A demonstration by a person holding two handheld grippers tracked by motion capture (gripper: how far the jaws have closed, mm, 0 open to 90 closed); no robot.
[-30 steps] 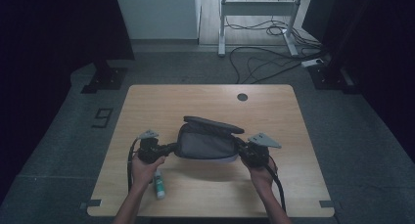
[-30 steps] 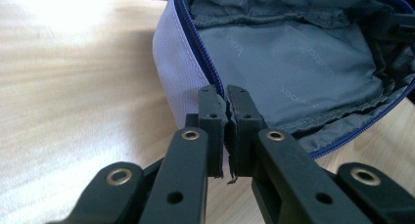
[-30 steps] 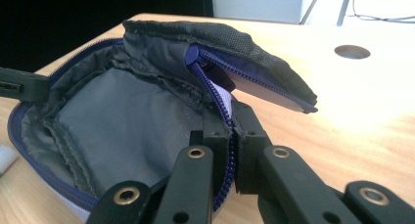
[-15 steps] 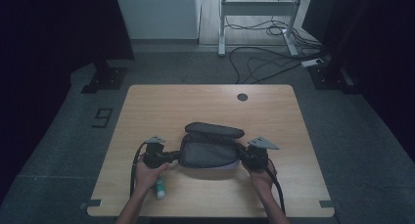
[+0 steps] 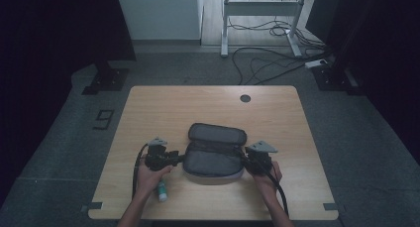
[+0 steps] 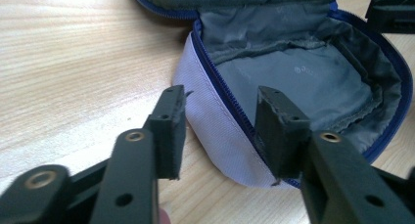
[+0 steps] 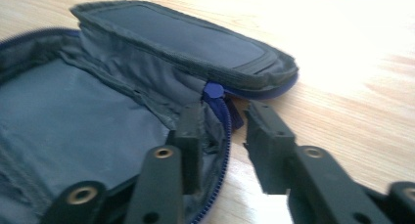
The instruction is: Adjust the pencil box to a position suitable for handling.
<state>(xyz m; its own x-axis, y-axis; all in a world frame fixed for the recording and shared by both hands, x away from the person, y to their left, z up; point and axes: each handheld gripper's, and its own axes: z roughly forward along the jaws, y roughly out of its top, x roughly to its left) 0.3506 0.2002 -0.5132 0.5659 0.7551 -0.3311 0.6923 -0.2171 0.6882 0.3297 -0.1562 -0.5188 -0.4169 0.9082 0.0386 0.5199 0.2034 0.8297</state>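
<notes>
since a second ago the pouch [image 5: 214,153] has dropped from a lifted, propped pose to lying flat on the table [image 5: 297,138], near edge, lid flopped back toward the far side. both my jaw pairs have just been opening. left gripper [image 6: 220,131]: jaws apart, straddling the pouch's left rim, pads off the fabric. right gripper [image 7: 222,136]: jaws apart, astride the zipper [image 7: 226,121] at the pouch's right end, not pinching. small tube [image 5: 162,190] lies left of the pouch, by my left hand. step in hand looks like release after spreading it open; best to back both grippers straight out from the pouch so no pad snags the zip. pouch: soft grey woven shell, crinkly dark lining, blue zipper tape, rounded oblong shape. table: pale wood grain.
</notes>
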